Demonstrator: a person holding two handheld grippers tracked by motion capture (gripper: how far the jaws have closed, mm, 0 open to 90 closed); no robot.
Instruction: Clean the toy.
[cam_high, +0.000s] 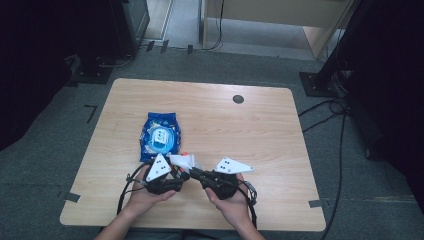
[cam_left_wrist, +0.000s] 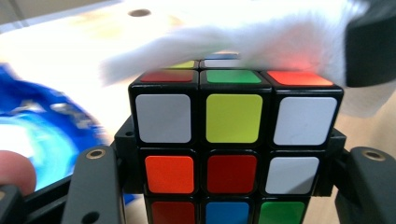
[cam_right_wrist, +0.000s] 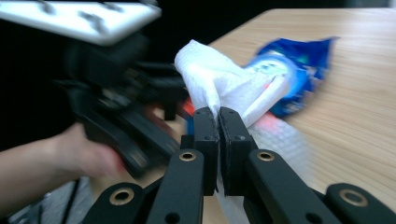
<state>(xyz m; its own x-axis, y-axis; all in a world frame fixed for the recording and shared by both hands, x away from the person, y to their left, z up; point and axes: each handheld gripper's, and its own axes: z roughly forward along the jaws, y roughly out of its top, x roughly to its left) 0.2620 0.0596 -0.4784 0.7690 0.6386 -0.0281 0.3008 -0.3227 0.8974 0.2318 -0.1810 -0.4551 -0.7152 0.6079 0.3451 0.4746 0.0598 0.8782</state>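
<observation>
My left gripper (cam_left_wrist: 229, 186) is shut on a scrambled Rubik's cube (cam_left_wrist: 229, 140), its black jaws pressing on the cube's left and right sides. A white wipe (cam_left_wrist: 261, 42) lies over the cube's top far edge. My right gripper (cam_right_wrist: 218, 126) is shut on that wipe (cam_right_wrist: 219, 81), which bunches up above its closed jaws. In the high view both grippers meet near the table's front edge, left gripper (cam_high: 179, 172) and right gripper (cam_high: 194, 172) tip to tip, with the wipe (cam_high: 182, 160) between them. A blue wipes packet (cam_high: 160, 136) lies flat just beyond them.
The wooden table (cam_high: 250, 130) has a round cable hole (cam_high: 238, 99) at the back right. Dark stands and cables sit on the carpet on both sides. A light wooden desk (cam_high: 280, 15) stands behind the table.
</observation>
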